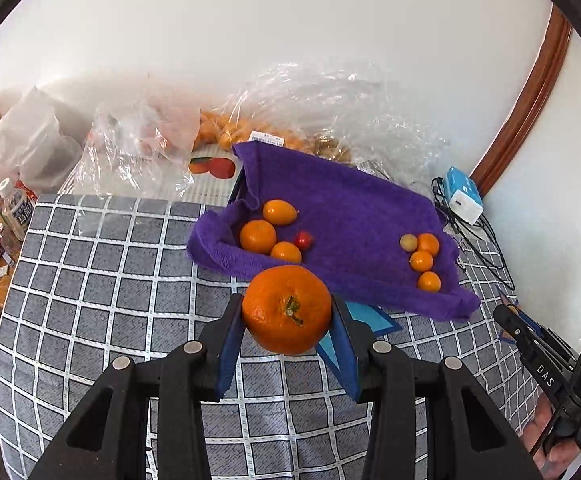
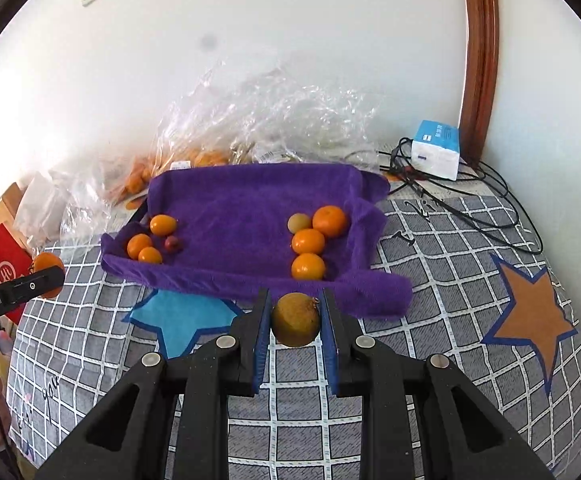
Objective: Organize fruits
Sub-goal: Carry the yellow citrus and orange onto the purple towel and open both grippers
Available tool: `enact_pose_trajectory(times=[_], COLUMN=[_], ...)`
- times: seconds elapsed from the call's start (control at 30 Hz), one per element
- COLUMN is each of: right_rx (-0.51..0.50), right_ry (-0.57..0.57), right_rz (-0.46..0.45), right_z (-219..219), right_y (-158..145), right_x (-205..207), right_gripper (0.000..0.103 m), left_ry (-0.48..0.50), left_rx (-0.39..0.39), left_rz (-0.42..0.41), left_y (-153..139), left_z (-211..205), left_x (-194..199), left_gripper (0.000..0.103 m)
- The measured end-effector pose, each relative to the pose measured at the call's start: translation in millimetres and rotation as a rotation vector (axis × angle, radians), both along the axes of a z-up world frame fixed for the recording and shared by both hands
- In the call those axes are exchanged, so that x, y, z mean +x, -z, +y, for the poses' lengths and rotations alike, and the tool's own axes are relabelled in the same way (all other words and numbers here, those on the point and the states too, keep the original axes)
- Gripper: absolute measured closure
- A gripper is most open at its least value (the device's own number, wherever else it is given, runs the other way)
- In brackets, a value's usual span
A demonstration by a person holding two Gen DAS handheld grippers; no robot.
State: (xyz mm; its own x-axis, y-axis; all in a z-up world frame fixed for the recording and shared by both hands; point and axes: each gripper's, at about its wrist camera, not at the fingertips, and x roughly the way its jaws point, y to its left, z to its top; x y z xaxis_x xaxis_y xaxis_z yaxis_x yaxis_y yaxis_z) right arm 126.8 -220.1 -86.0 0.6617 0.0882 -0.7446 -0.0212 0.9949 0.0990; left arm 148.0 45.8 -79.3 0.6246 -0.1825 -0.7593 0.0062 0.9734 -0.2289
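Jaws of the left gripper (image 1: 286, 312) are squeezed on a big orange (image 1: 286, 309), one blue pad on each side, with the stem facing the camera. Jaws of the right gripper (image 2: 295, 318) are squeezed on a small brownish-yellow fruit (image 2: 295, 319) the same way. Both fruits sit right at the tips, low in the middle of each frame, just in front of the purple towel (image 2: 250, 200).

Round fruit held only at the tips could slip out, I think. If it drops on the checked tabletop (image 2: 430, 280) it may roll away. If it is let go too high, it could bump the other fruit. On the towel, one little pile (image 2: 152, 238) sits at the left and another pile (image 2: 310, 240) at the right. Dropping a fruit in the wrong pile would mix them up.

Clear plastic bags (image 2: 270, 120) lie behind the towel.
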Motion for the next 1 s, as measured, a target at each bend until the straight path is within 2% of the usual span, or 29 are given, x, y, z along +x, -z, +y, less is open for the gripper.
enact_pose_trajectory(times=[0.57,0.8,1.0], right_rx=[-0.016,-0.011,-0.028], right_ry=[0.006,0.005,0.009], right_rz=[-0.008,0.004,-0.003], right_z=[0,0,-4], right_y=[-4,2,2], right_x=[25,44,69], right_gripper=[0.079,0.079,0.079], left_ry=[-0.002,0.001,-0.027], left_rx=[0.006,0.016,0.004], left_rz=[-0.017,-0.009,0.0], left_y=[-9,-6,0], left_z=[3,3,21], left_x=[20,38,59], left_gripper=[0.064,0.064,0.064])
